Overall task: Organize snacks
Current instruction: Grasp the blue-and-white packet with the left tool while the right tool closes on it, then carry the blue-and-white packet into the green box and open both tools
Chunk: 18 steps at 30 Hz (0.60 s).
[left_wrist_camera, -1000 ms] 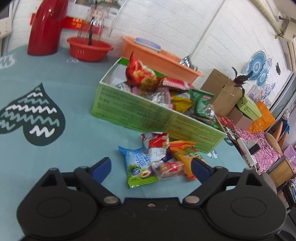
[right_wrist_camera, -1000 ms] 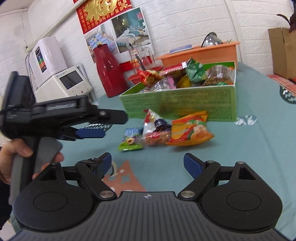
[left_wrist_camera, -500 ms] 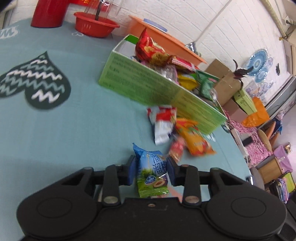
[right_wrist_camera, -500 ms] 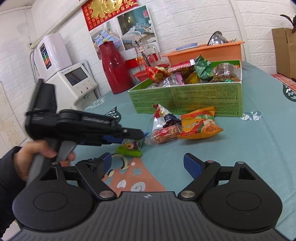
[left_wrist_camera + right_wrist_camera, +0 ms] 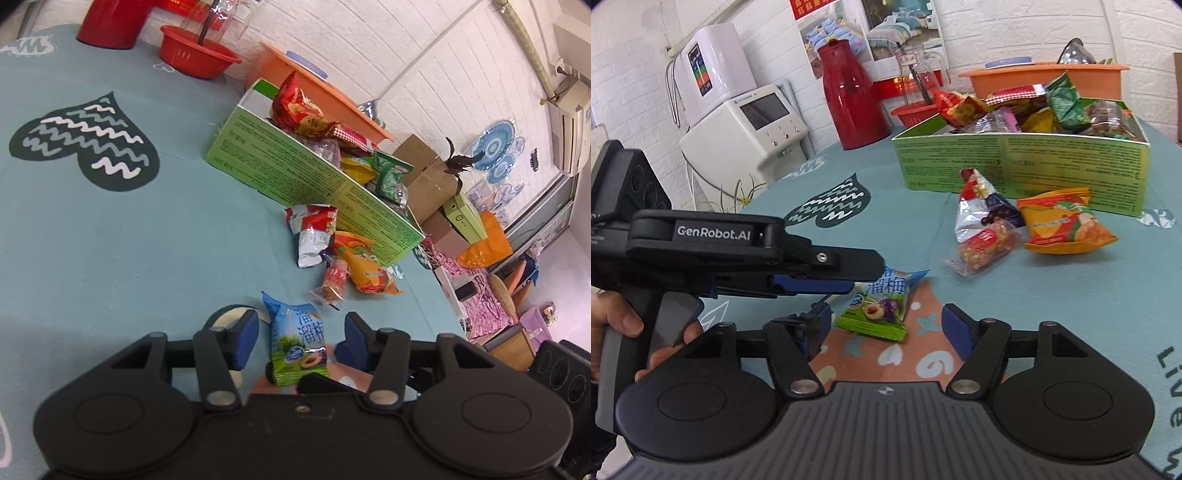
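Observation:
A blue-and-green plum snack packet [image 5: 297,341] lies on the teal tablecloth between the fingers of my left gripper [image 5: 301,338], which is open and not touching it. The same packet [image 5: 882,304] shows in the right wrist view, just ahead of my open, empty right gripper [image 5: 886,328] and under the left gripper's fingers [image 5: 812,286]. A green cardboard box [image 5: 314,181] full of snacks stands further back. In front of it lie a red-and-silver packet [image 5: 312,230], a small clear-wrapped red snack [image 5: 334,280] and an orange packet [image 5: 364,267].
A red thermos [image 5: 851,96], a red bowl [image 5: 197,55] and an orange basin [image 5: 317,92] stand behind the box. A white appliance [image 5: 738,122] is beyond the table's left edge. The table edge runs close to the right of the orange packet [image 5: 436,295].
My left gripper shut on the plum packet, dragged it back from the pile toward me, then opened and let it go. The right gripper moved closer to the packet.

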Each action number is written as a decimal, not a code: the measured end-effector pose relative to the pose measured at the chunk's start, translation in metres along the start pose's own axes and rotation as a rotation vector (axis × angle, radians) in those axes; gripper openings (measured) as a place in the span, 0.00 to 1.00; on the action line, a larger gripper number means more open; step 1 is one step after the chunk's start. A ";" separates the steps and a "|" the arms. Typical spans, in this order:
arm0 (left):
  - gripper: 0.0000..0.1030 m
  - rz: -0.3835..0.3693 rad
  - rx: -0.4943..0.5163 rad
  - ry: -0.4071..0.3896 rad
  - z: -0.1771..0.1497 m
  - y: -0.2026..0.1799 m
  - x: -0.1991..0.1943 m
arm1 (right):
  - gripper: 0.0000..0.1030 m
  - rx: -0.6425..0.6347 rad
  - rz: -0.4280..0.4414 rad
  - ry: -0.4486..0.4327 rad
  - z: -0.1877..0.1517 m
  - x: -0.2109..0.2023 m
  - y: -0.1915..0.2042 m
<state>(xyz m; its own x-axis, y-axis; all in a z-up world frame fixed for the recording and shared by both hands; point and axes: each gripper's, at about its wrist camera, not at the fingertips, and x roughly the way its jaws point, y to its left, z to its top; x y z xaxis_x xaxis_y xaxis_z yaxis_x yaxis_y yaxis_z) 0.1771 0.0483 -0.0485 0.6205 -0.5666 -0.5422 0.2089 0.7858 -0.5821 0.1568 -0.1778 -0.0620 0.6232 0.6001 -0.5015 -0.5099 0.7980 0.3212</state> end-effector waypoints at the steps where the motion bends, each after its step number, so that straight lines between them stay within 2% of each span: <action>1: 0.37 -0.002 0.002 0.004 0.001 0.000 0.001 | 0.95 -0.008 0.000 0.004 0.001 0.002 0.002; 3: 0.35 0.000 0.006 0.007 0.002 0.001 0.002 | 0.91 -0.033 0.000 0.010 0.003 0.006 0.007; 5: 0.25 -0.008 0.008 0.018 0.003 0.002 0.005 | 0.86 -0.044 -0.009 0.015 0.004 0.011 0.010; 6: 0.03 -0.013 0.012 0.029 0.002 0.003 0.008 | 0.83 -0.045 -0.012 0.021 0.003 0.013 0.010; 7: 0.00 -0.020 0.020 0.046 0.002 0.003 0.012 | 0.73 -0.059 -0.019 0.013 0.003 0.015 0.010; 8: 0.00 -0.021 0.029 0.052 0.000 0.003 0.014 | 0.66 -0.069 -0.030 0.013 0.003 0.015 0.011; 11: 0.00 -0.059 0.004 0.044 -0.001 0.005 0.014 | 0.60 -0.083 -0.060 0.005 0.004 0.011 0.011; 14: 0.00 -0.069 0.032 0.012 0.007 -0.006 0.008 | 0.59 -0.089 -0.067 -0.032 0.010 0.004 0.011; 18: 0.00 -0.101 0.080 -0.070 0.036 -0.026 -0.004 | 0.59 -0.141 -0.067 -0.118 0.034 -0.008 0.011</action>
<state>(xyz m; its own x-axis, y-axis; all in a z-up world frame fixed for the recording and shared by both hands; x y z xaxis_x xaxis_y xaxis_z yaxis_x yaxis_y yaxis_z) 0.1966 0.0390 -0.0093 0.6437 -0.6277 -0.4379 0.3310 0.7442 -0.5801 0.1664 -0.1717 -0.0271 0.7198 0.5548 -0.4172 -0.5376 0.8258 0.1705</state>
